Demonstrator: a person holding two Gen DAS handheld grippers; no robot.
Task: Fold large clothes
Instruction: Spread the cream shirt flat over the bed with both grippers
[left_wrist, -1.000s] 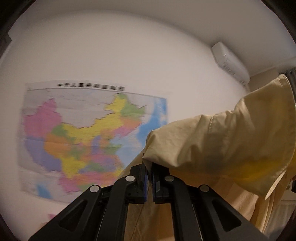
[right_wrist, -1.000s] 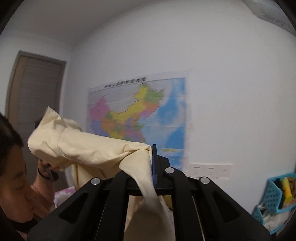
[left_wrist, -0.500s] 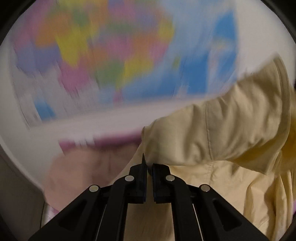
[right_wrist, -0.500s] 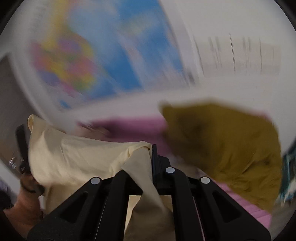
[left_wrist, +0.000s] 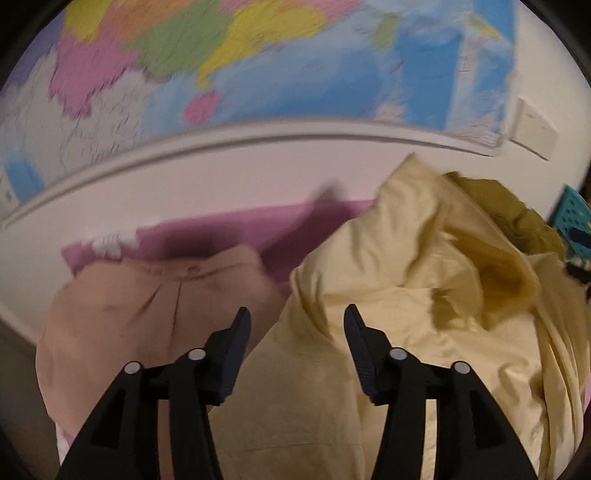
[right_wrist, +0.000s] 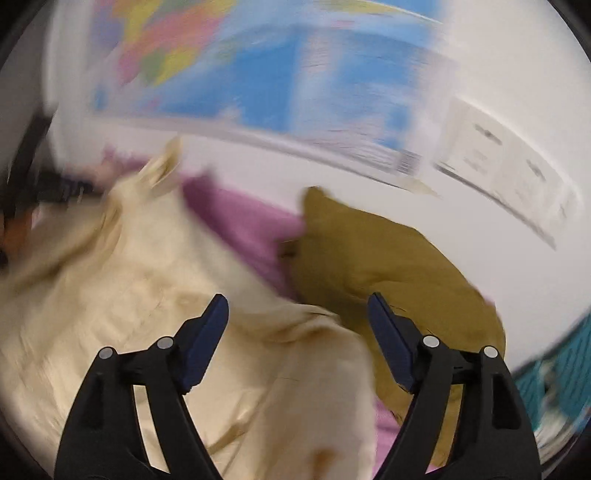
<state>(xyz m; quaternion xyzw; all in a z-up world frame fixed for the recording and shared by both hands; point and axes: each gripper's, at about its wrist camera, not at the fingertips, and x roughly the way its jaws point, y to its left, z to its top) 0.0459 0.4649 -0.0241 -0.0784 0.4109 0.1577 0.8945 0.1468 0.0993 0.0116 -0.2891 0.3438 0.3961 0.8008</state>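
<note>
A pale yellow garment (left_wrist: 399, 295) lies crumpled on the purple bed cover (left_wrist: 236, 229); in the right wrist view the same garment (right_wrist: 147, 295) spreads blurred below the fingers. My left gripper (left_wrist: 297, 317) hangs over it with its jaws opening and no cloth pinched between them. My right gripper (right_wrist: 297, 306) is also opening, its jaws wide apart above the garment's edge, nothing pressed by the pads. An olive garment (right_wrist: 388, 258) lies to the right, partly under the yellow one (left_wrist: 509, 210). A tan garment (left_wrist: 147, 302) lies on the left.
A coloured wall map (left_wrist: 258, 59) hangs above the bed, with wall sockets (right_wrist: 491, 162) to its right. A teal basket (right_wrist: 554, 373) stands at the right edge. Part of a person shows blurred at the far left of the right wrist view.
Both grippers swung down from facing the wall toward the bed. Both were shut on the yellow garment and have let it go; it now lies on the bed.
</note>
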